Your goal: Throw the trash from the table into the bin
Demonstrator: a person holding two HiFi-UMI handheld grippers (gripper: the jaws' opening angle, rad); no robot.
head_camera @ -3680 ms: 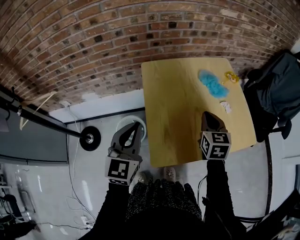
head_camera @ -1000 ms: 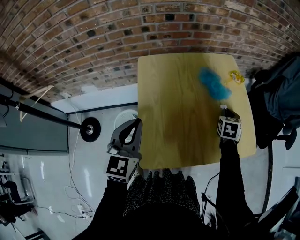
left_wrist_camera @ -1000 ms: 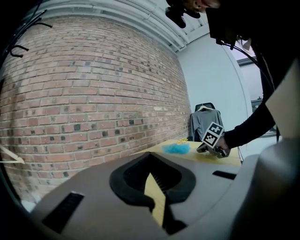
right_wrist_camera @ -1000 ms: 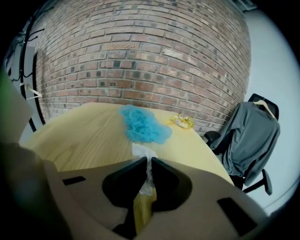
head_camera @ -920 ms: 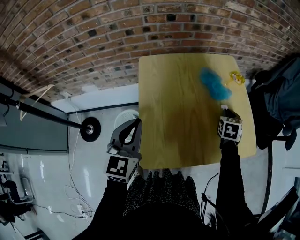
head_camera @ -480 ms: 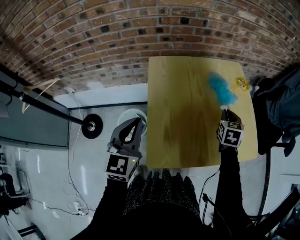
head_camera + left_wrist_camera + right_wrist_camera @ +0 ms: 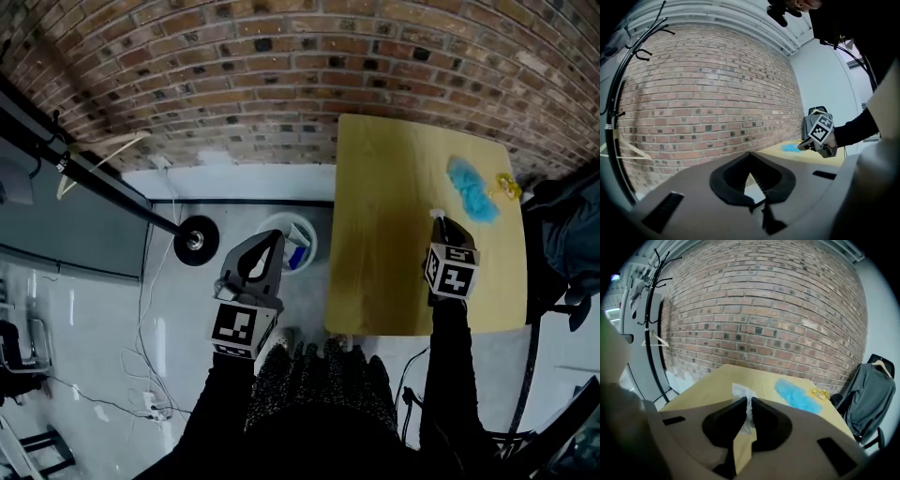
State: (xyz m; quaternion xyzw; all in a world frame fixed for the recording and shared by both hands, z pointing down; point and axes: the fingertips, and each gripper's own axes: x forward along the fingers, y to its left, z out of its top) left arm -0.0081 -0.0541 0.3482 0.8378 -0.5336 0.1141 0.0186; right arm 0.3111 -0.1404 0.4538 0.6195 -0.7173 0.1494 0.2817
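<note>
A thin white plastic wrapper (image 7: 742,393) hangs pinched in my right gripper (image 7: 749,402), which is shut on it above the wooden table (image 7: 712,385). In the head view that gripper (image 7: 438,221) is over the table's (image 7: 384,234) right half. A crumpled blue piece (image 7: 472,190) and a small yellow wrapper (image 7: 507,185) lie at the far right corner. The round white bin (image 7: 289,239) stands on the floor left of the table. My left gripper (image 7: 273,244) hovers at the bin's near rim; its jaws meet, with nothing held (image 7: 750,157).
A brick wall runs along the back. A coat stand's black base (image 7: 194,241) and pole sit left of the bin, and cables (image 7: 150,375) trail over the floor. A chair with a dark jacket (image 7: 567,234) stands at the table's right edge.
My right gripper has come away from the table's right edge, near the blue piece, and moved left with the wrapper. The bin has come fully into view by my left gripper.
</note>
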